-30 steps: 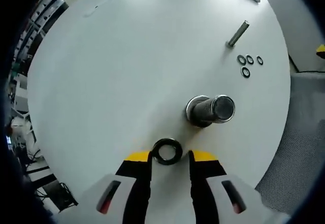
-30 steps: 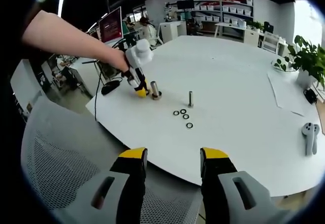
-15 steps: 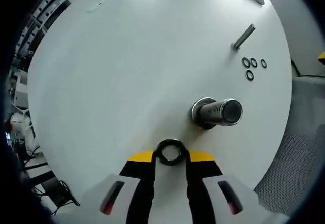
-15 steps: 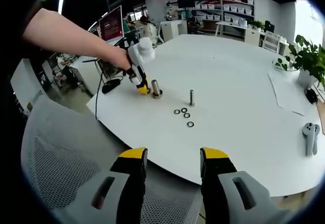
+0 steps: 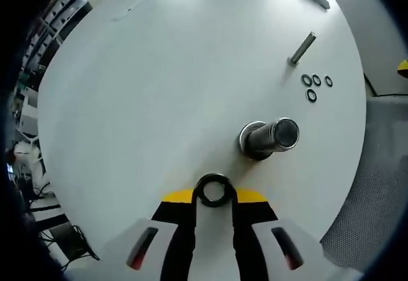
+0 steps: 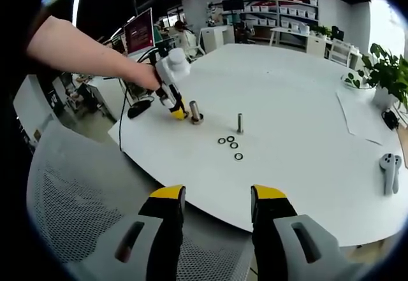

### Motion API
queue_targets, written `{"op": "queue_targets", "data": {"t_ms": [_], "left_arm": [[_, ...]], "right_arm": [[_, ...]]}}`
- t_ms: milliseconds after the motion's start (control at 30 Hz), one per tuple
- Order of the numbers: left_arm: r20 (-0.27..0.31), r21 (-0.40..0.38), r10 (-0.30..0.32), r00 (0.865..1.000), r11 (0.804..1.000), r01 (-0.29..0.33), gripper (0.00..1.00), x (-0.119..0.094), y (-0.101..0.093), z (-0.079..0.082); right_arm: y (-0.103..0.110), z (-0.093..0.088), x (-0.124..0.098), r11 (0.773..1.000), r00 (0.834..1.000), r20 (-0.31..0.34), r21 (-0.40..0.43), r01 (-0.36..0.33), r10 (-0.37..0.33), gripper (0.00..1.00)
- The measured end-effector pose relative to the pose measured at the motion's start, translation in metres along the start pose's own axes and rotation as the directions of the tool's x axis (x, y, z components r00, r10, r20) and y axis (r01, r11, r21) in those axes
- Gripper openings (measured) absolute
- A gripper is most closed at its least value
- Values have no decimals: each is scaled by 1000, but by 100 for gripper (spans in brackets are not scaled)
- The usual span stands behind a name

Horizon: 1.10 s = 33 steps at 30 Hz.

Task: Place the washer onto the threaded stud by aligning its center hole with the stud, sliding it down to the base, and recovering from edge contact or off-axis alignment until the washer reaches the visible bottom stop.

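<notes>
Spanning both views, the round white desk (image 5: 159, 83) carries everything. The right gripper view adds what the left gripper view lacks: a grey mesh chair back (image 6: 70, 185) at 8 o'clock, a leafy green plant (image 6: 382, 64) at 2 o'clock, and the person's bare forearm (image 6: 83, 55) reaching in from 10 o'clock, wrist bent downward, holding the left hand-held gripper (image 6: 176, 111) tip-down at the desk beside the stud.

The left gripper view gives the close detail: the left hand-held gripper (image 5: 213, 197) is narrowed onto the black ring-shaped washer (image 5: 213, 190), pinched between its yellow-tipped jaws at 6 o'clock. The thick silver threaded stud (image 5: 269, 137) stands at 3 o'clock, near the washer but apart from it. A slim metal bolt (image 5: 301, 48) and four small black rings (image 5: 315, 85) lie toward 2 o'clock.

The right hand-held gripper (image 6: 215, 198) stands wide, holding nothing, off the desk edge.
</notes>
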<state>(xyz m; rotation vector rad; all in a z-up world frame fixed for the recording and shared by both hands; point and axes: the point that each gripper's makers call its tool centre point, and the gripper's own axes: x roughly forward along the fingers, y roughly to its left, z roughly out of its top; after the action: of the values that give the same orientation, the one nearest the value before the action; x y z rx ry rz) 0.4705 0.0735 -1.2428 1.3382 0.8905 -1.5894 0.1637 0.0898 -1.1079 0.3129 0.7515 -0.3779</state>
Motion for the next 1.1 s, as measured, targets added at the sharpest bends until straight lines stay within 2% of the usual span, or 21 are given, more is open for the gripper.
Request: {"op": "queue_targets", "data": {"t_ms": [100,367,467,533,633,733,833,967,1100], "left_arm": [[-10,24,-1,1000,1000,1,18,0,-2,-2],[29,50,-8,1000,999,6,19,-13,-3,5],[62,70,-15,998,997,10,19,-29,-8,14],[83,87,-15,996,996,8,19,-32,-9,19],[99,114,-24,995,993,12,19,-49,-10,28],[93,194,-15,996,981,-3,19,-61,-15,35],[116,210,-13,993,978,-12,19,-74,-17,48],[130,233,-26,991,973,-5,19,-83,-27,62],[110,295,-27,994,955,-6,19,-81,-38,69]], "right_arm": [[0,0,0,1000,1000,-2,-3,-2,2,43],[2,1,0,1000,1000,3,0,-10,10,43],[2,1,1,1000,1000,3,-1,-11,11,43],[2,1,0,1000,1000,4,1,-10,10,43],[2,1,0,1000,1000,1,-1,-11,11,43],[2,1,1,1000,1000,0,-3,-13,13,43],[2,1,0,1000,1000,2,-1,-13,13,43],[3,1,0,1000,1000,2,-1,-15,15,43],[2,1,1,1000,1000,1,-1,-15,15,43]]}}
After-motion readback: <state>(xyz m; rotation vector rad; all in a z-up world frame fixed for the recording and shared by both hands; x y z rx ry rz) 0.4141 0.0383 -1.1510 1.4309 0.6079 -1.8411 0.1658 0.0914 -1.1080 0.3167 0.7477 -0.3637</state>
